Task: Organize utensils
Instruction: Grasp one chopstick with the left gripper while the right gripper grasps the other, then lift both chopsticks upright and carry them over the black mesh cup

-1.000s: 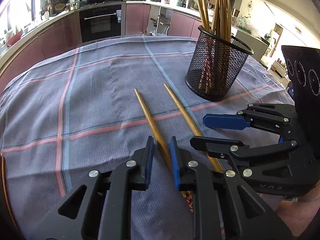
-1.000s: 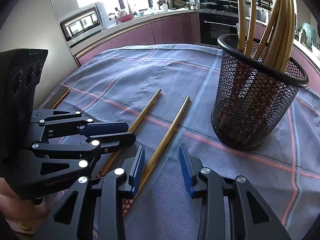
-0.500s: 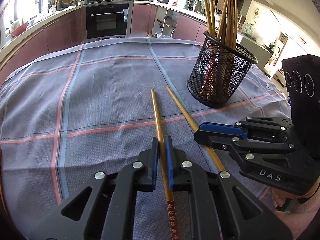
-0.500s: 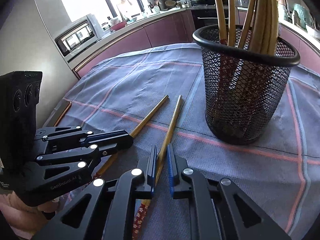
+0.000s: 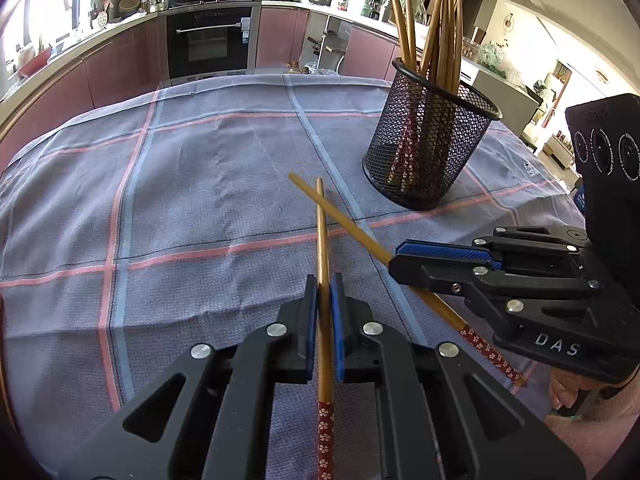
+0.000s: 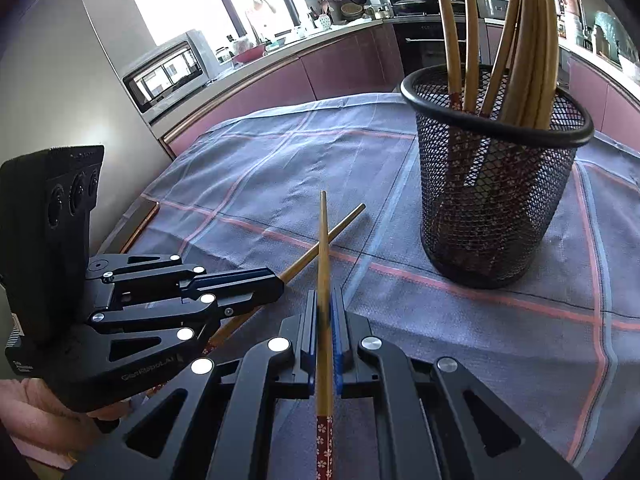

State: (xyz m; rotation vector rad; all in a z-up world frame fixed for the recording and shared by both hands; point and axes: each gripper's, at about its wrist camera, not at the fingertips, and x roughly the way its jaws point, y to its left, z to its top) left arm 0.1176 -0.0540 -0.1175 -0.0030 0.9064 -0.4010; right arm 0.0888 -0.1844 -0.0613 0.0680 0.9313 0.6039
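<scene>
Nearest the left wrist camera, the left claw (image 5: 325, 292) is clamped on a chopstick (image 5: 323, 248), its blue pads pressing the bare bamboo shaft above the red flowered handle end. That stick's long axis runs straight out along the claw's fingers, thin tip leading away toward the far side of the tabletop (image 5: 192, 184).

The right claw (image 6: 325, 308) is likewise closed on a second chopstick (image 6: 323, 264), gripped at the same stretch of shaft, handle end trailing back under the fingers and tip pointing forward. In each wrist view the other claw's stick slants across the held one, so the two shafts cross near their tips, just short of the holder; whether they touch there cannot be told.

Beyond the crossing stands the black mesh holder (image 6: 496, 204), upright on the checked cloth, ahead and to the right of both claws, with several chopsticks (image 5: 436, 32) already standing in it, tips up. The right claw looks the nearer to it.

The coming move seems to turn on this: both sticks point tip-first toward the holder, while those inside rest handle-down, so each stick would likely need tipping upright before lowering through the rim.
</scene>
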